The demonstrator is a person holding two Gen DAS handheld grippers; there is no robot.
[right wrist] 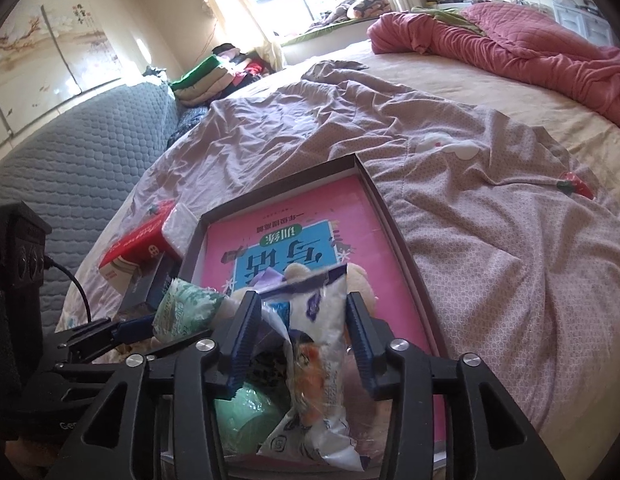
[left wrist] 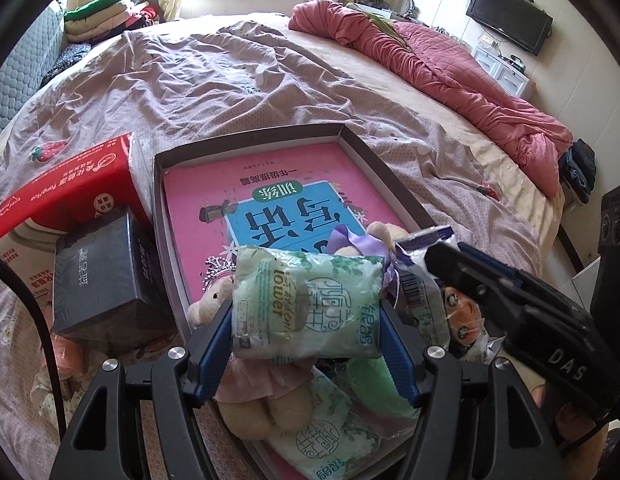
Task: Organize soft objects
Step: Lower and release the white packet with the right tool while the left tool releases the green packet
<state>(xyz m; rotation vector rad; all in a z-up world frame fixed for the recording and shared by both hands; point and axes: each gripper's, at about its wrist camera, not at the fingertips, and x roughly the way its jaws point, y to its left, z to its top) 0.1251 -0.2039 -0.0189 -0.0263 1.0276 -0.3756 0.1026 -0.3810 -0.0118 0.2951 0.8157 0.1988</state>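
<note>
My left gripper (left wrist: 306, 328) is shut on a green tissue pack (left wrist: 302, 280), both blue pads pressing its sides, held above the near end of a shallow dark tray (left wrist: 250, 138). A pink book (left wrist: 270, 184) lines the tray. Under the pack lie a cream plush toy in a pink dress (left wrist: 246, 416), another green pack (left wrist: 325, 440) and a green bundle in plastic (left wrist: 373, 380). My right gripper (right wrist: 302, 300) stands open around a white and purple packet (right wrist: 317, 320), which rests loosely between its pads. In the right wrist view the left gripper (right wrist: 126, 328) and its green tissue pack (right wrist: 182, 308) are at the left.
A red tissue box (left wrist: 70, 176) and a dark box (left wrist: 98, 272) sit against the tray's left side. The bed is covered by a wrinkled mauve sheet (left wrist: 230, 80), with a red quilt (left wrist: 429, 52) bunched at the far right. Folded clothes (left wrist: 102, 12) are stacked far left.
</note>
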